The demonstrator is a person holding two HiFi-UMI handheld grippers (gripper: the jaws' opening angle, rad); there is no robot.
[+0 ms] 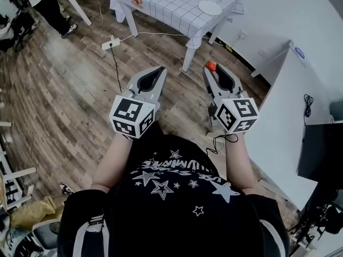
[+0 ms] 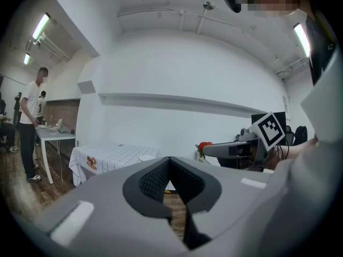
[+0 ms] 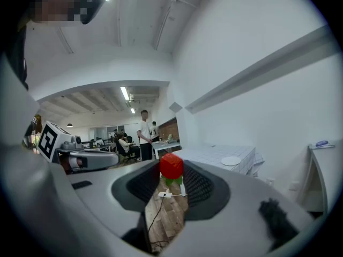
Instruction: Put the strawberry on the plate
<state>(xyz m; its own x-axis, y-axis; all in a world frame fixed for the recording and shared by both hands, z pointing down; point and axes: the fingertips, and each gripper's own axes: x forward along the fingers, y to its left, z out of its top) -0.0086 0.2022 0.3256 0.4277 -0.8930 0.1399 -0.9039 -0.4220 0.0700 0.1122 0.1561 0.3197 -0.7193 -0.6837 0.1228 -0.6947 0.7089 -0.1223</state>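
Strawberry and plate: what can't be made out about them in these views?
- Head view: the strawberry is only a red speck at the tips of the right gripper, too small to judge the grip.
- Right gripper view: the jaw pads hide the strawberry's sides.
- Both gripper views: the plate is far off and tiny, so its rim and depth cannot be told.

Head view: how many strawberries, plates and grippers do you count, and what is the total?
strawberry: 1
plate: 1
grippers: 2 (left gripper, right gripper)
Total: 4
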